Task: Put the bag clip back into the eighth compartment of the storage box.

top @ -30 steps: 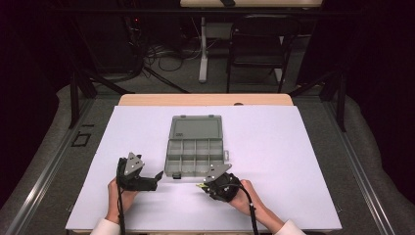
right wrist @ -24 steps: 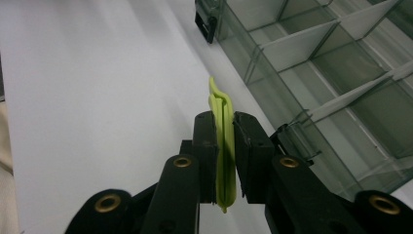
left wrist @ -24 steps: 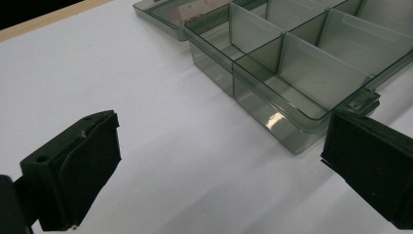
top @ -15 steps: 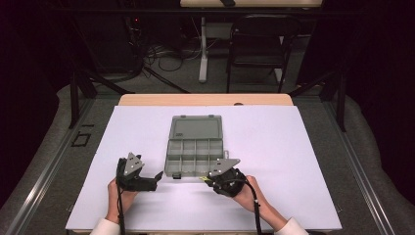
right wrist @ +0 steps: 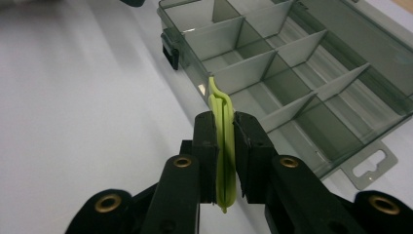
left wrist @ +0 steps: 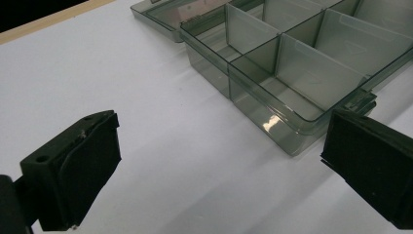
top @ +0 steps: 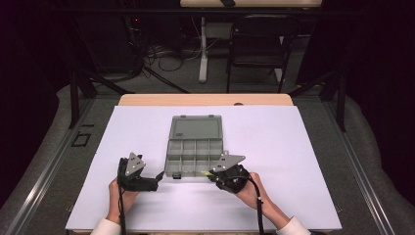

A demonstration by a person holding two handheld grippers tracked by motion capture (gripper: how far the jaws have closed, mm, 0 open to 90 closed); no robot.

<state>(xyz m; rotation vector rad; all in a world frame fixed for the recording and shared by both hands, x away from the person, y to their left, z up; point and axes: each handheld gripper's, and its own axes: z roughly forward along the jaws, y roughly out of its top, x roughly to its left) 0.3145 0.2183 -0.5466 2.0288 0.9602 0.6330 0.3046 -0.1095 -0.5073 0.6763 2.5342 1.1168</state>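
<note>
An open, clear grey compartment box (top: 195, 152) lies mid-table with its lid (top: 195, 128) folded back flat; its cells look empty. My right gripper (top: 210, 173) sits at the box's near right corner, shut on a thin yellow-green plastic piece (right wrist: 223, 105) that stands on edge between the pads, tip toward the box wall (right wrist: 204, 73). My left gripper (top: 159, 175) rests by the box's near left corner. In the left gripper view it (left wrist: 224, 141) is open wide, with bare white table between its pads and the box (left wrist: 302, 73) just ahead to the right.
A white sheet (top: 293, 147) covers the table, with a wooden strip (top: 205, 99) at the far edge. A black chair (top: 254, 49) and cables stand on the floor beyond. Metal rails run along both sides of the table.
My right gripper has edged a little up toward the box's near right corner, still holding the green piece. The left gripper has stayed put.
</note>
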